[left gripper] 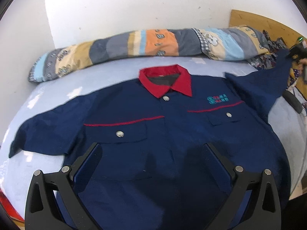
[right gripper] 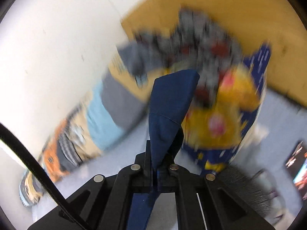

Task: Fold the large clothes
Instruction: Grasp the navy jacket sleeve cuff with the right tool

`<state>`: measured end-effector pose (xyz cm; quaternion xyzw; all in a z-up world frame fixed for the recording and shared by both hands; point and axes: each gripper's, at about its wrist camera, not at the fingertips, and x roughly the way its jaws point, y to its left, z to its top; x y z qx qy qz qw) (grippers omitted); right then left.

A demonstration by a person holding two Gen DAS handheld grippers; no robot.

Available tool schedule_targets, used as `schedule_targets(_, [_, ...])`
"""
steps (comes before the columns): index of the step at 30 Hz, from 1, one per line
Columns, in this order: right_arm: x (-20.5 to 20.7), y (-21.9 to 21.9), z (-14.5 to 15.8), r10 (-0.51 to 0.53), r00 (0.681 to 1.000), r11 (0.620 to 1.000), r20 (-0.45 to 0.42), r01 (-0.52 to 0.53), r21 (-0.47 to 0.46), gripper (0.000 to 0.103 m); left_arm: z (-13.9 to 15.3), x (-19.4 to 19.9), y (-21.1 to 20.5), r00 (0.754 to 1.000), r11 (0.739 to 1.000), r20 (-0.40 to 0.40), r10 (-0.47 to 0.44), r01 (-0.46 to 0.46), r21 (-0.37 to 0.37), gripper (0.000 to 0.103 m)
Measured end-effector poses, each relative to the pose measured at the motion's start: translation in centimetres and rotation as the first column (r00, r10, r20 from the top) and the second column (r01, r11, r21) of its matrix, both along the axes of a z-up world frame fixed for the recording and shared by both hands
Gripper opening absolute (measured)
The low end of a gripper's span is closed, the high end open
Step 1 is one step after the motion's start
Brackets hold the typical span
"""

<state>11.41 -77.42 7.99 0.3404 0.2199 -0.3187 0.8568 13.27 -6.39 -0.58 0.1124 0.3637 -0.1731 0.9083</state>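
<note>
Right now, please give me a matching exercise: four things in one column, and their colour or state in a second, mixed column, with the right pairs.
Things:
1. shirt collar
2. left gripper
3. right gripper
4. bed sheet

Colour or state:
A. jaws wide open over the shirt front
B. light blue
C. red
D. shut on the navy sleeve

Pairs: 1-C, 2-A, 3-D, 4-B

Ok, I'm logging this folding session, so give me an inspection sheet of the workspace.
Surface: light blue bed sheet.
Job's things: navy shirt lying face up, red collar; one sleeve lifted.
Clutter: patchwork quilt roll, patterned fabric heap.
Grippers: left hand-held gripper open above shirt; right hand-held gripper shut on sleeve.
Cables: black cable.
Surroundings: white wall, wooden headboard.
</note>
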Motion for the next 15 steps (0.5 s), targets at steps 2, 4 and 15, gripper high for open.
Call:
schedule_targets(2, [-1.8,0.9,3.8,-0.009,0.998,0.998,0.055,0.012,-0.063,0.003,0.4,-0.2,0.4,1.0,1.0,0.017,0.01,-0.01,-0.001,0.103])
schedule_targets(4, [-2.2,2.0,6.2,0.028,0.996,0.997,0.083,-0.022,-0.076,0.003,0.7,-0.3,1.0,0.999,1.0,0.027,0.027,-0.027,-0.007,0.103])
schedule_targets(15, [4.5,18.9,15.9,0.314,0.947,0.926,0.064,-0.29,-0.243,0.003,3.5,-0.3,6.5,0.983,0.988,0.107,0.151,-0.149,-0.032,0.103])
